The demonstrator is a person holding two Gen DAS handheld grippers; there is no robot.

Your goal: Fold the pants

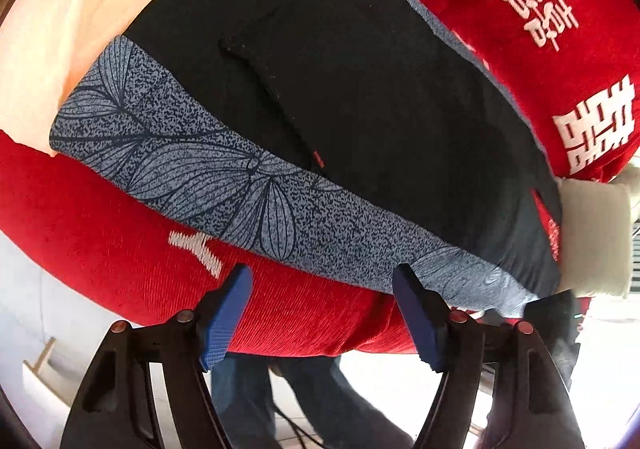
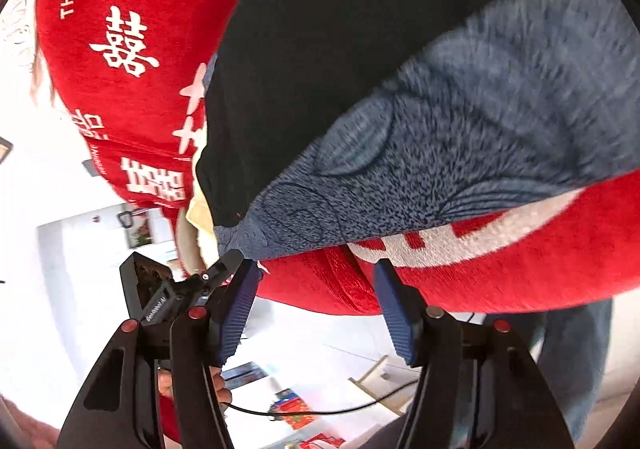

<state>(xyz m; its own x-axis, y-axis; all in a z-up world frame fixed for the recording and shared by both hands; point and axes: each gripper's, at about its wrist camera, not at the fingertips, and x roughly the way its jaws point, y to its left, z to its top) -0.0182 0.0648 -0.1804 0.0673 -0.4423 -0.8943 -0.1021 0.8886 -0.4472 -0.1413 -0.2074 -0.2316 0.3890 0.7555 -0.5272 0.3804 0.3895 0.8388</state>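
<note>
The pants [image 1: 340,97] are black with a blue-grey leaf-print waistband [image 1: 224,185] and a back pocket. They lie flat on a red blanket [image 1: 120,233] with white characters. My left gripper [image 1: 324,289] is open and empty, its blue fingers just short of the waistband edge. In the right wrist view the same pants [image 2: 360,49] and their band [image 2: 460,153] fill the top. My right gripper [image 2: 316,281] is open and empty, just below the band's corner over the red blanket edge [image 2: 480,281].
A peach cloth [image 1: 80,9] lies beyond the pants. A cream pillow [image 1: 592,233] sits at the blanket's right edge. The other gripper's tip [image 2: 224,265] shows beside my right fingers. The floor below holds a cable [image 2: 320,409], red packets [image 2: 296,413] and the person's jeans legs [image 1: 248,401].
</note>
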